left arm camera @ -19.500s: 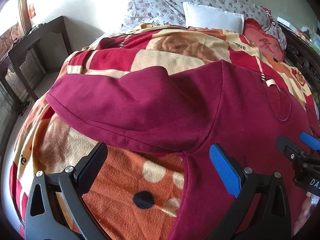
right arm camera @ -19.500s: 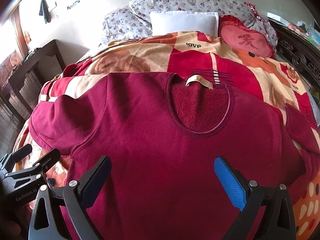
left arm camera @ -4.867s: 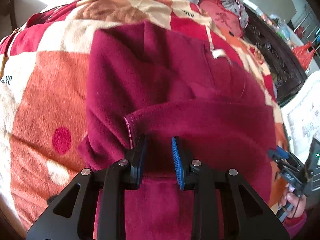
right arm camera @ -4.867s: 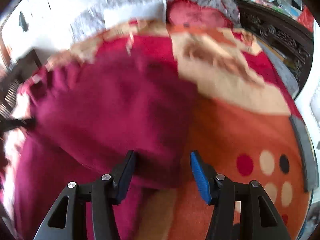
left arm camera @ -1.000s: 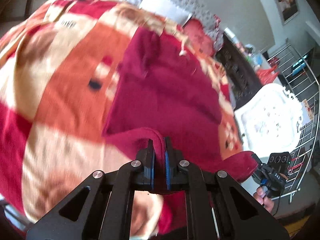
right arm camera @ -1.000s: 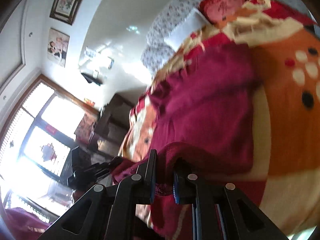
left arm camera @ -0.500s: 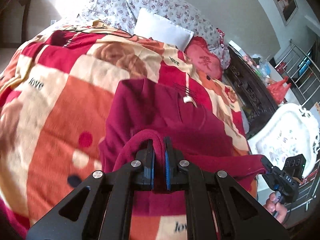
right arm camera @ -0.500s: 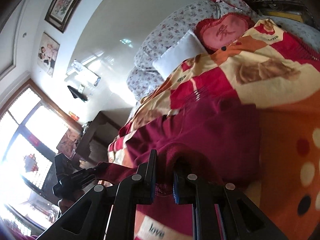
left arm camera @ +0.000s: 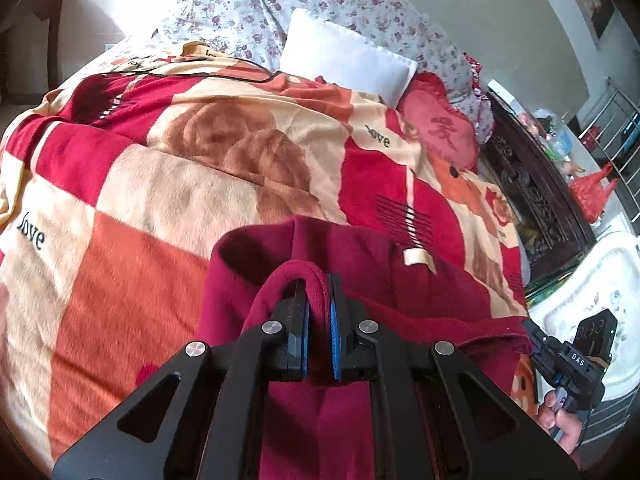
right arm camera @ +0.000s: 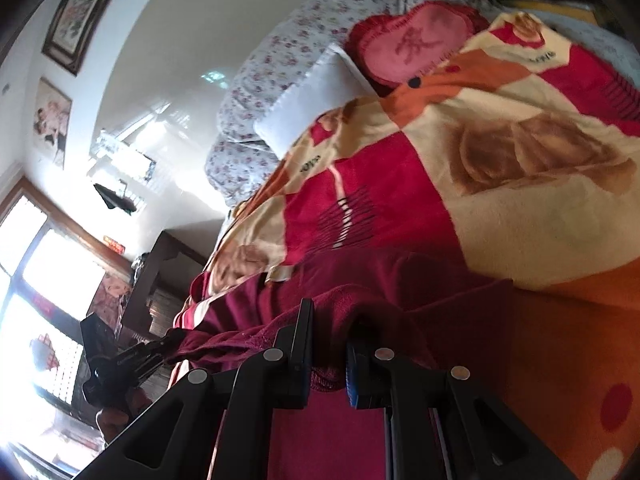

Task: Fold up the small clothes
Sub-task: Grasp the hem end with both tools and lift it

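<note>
Bedroom scene, seen along both tools: a bed (left arm camera: 120, 208) covered by a patchwork blanket (left arm camera: 192, 184) in red, orange and cream carries the work, with a white pillow (left arm camera: 344, 60) and floral pillows (left arm camera: 360, 12) at its head and a heart-shaped red cushion (left arm camera: 436, 128) beside them.

Dark red sweatshirt (left arm camera: 348, 260), the garment to be folded, lies on the near part of the blanket, its neck label (left arm camera: 416, 258) turned toward the pillows. Its sides appear already folded inward, since the body reads as a narrow panel.

Left tool (left arm camera: 319, 312) is clamped on a bunched fold of the near edge, the cloth looping up over the jaw tips. Right tool (right arm camera: 328, 344) pinches the same edge further along; fabric fills the narrow gap between its pads. In the left view the right tool (left arm camera: 560, 356) appears at the far right, with the person's hand (left arm camera: 560, 428) gripping its handle, and the hem stretches taut between the two grips.

Holding the edge at two spaced points keeps it straight and level, so that the lower part can be carried over as one flat flap rather than a crumpled heap. Judged from this posture, the step in hand is the bottom-to-collar fold; the raised edge has not yet been laid down near the label.
</note>
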Motion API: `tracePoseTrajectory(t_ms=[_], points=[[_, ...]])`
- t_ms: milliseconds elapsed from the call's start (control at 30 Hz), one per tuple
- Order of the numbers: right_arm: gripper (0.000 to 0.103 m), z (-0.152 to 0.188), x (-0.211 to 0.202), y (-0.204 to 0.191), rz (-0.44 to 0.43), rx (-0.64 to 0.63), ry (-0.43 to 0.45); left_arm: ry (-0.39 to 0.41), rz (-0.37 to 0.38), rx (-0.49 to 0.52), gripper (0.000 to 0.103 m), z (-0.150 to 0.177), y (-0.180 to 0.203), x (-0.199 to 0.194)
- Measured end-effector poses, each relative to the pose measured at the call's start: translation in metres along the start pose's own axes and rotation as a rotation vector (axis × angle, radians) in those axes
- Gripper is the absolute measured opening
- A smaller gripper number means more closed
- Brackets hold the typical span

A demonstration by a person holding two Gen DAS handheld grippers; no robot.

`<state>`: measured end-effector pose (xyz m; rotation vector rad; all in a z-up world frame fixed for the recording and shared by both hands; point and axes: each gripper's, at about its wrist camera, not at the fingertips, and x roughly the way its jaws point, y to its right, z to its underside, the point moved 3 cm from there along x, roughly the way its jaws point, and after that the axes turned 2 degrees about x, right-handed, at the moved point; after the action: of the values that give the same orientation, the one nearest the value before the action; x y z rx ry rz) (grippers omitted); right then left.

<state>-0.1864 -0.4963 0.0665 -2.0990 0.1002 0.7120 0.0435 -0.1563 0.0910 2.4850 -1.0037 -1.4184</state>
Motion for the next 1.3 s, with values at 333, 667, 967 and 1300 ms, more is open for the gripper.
tracePoseTrajectory(t_ms=[333, 667, 967, 1300], points=[[0.012, -0.013, -0.001, -0.016, 0.012, -0.067, 0.018, 0.009, -0.026, 0.005, 0.007, -0.006, 0.001, 0.004], [0.012, -0.021, 0.007, -0.012, 0.042, -0.076, 0.022, 0.027, -0.068, 0.047, 0.007, -0.013, 0.009, 0.011], [0.012, -0.026, 0.026, 0.006, 0.064, -0.036, -0.010, 0.006, -0.086, 0.049, 0.007, -0.018, 0.008, 0.030], [0.015, -0.030, 0.029, 0.016, 0.057, 0.059, -0.050, -0.043, -0.048, 0.006, 0.010, -0.021, -0.001, 0.040]])
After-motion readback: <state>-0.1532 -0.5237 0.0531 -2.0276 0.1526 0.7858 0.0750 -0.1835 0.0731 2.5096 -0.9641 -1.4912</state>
